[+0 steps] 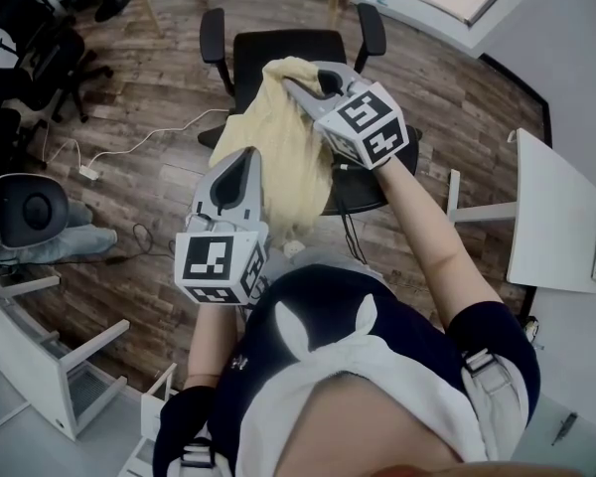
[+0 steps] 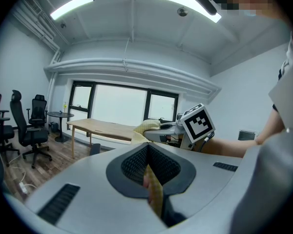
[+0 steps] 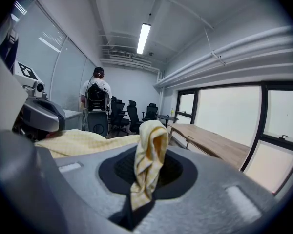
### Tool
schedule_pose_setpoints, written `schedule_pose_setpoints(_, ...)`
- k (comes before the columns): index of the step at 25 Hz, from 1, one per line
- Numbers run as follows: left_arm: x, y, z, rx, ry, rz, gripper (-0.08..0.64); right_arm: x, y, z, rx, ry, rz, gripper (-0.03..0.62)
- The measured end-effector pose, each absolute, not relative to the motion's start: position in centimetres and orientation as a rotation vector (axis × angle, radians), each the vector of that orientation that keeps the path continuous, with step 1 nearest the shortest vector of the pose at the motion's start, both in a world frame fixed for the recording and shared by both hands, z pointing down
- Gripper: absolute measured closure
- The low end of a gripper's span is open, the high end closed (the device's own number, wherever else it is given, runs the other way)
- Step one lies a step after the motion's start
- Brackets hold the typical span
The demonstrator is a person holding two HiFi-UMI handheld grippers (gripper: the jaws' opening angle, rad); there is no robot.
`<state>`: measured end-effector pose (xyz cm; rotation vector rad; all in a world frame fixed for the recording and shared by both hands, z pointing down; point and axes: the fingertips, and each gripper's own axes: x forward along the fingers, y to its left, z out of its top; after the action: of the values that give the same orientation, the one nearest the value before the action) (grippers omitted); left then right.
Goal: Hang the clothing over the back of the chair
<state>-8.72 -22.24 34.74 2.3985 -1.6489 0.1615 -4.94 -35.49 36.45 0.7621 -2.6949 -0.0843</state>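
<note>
A pale yellow garment hangs stretched between my two grippers above a black office chair with two armrests. My left gripper holds the nearer edge, and in the left gripper view its jaws are shut on a thin strip of yellow cloth. My right gripper holds the far end over the chair; a fold of the garment sticks up from its shut jaws. The cloth covers much of the chair, so I cannot tell whether it rests on the backrest.
A white desk stands at the right and a white shelf unit at the lower left. Black office chairs and floor cables lie at the left. A wooden table stands by the windows. A person stands with their back turned.
</note>
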Motion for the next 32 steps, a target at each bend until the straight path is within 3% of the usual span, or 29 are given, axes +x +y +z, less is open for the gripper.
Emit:
schedule_pose_setpoints(18,-8.8,-22.6,35.1,2.389,-1.607,0.203,0.554,-6.5,-35.4,41.1,0.635,-2.53,0.035,0.515)
schedule_pose_setpoints(32,-8.7,-22.6,35.3,2.394,-1.589,0.225,0.554,-6.2,-35.8,42.1,0.676,-2.47,0.043,0.379)
